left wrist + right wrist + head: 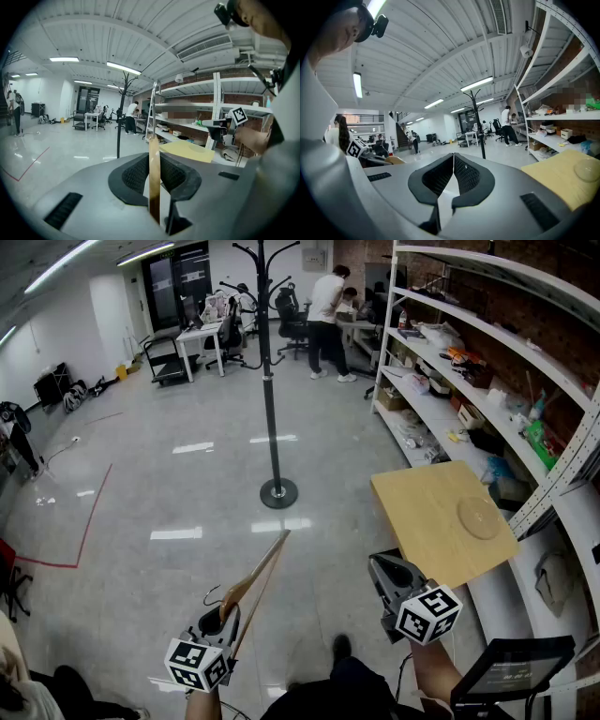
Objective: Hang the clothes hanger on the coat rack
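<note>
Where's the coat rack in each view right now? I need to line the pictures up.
Head view: the coat rack stands at upper centre, its base on the floor ahead of both grippers.
Left gripper view: the rack is left of centre, above the jaws.
Right gripper view: the rack is right of centre, above the jaws.
Shared landmark: the yellow wooden table, right of the rack in each.

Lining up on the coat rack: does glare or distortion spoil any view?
Head view: ceiling lights glare in patches on the glossy floor, yet the coat rack is sharp. Left gripper view: heavy fisheye bend, hanger close and soft. Right gripper view: same bend, coat rack small but clear.
</note>
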Demonstrator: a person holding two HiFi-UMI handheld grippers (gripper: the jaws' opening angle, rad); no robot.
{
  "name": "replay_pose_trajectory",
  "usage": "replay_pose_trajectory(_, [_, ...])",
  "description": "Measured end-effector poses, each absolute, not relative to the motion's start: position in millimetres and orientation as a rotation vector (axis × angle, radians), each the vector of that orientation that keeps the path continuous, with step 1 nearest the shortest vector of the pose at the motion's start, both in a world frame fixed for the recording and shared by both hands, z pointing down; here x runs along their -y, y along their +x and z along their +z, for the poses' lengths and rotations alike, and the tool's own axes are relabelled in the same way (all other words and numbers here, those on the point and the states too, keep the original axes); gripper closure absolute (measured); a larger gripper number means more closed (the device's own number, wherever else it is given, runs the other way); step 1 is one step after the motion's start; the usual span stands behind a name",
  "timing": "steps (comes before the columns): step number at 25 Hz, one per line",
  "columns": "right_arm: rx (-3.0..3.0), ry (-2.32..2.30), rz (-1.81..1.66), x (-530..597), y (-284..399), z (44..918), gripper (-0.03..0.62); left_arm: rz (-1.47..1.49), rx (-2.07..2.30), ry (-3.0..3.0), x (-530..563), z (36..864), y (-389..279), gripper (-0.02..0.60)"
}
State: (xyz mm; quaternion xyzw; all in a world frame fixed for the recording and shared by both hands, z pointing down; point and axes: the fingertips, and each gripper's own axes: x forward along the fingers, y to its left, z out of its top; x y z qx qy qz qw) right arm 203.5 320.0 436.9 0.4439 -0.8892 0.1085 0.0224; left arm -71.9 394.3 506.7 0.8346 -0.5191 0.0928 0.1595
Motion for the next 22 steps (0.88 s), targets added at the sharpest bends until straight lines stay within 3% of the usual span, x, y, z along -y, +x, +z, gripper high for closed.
replay_pose_trajectory(22, [2.895, 1.145, 0.279, -68, 209, 417, 0.586, 0.287, 1.351, 2.532, -161, 454, -21, 0.531])
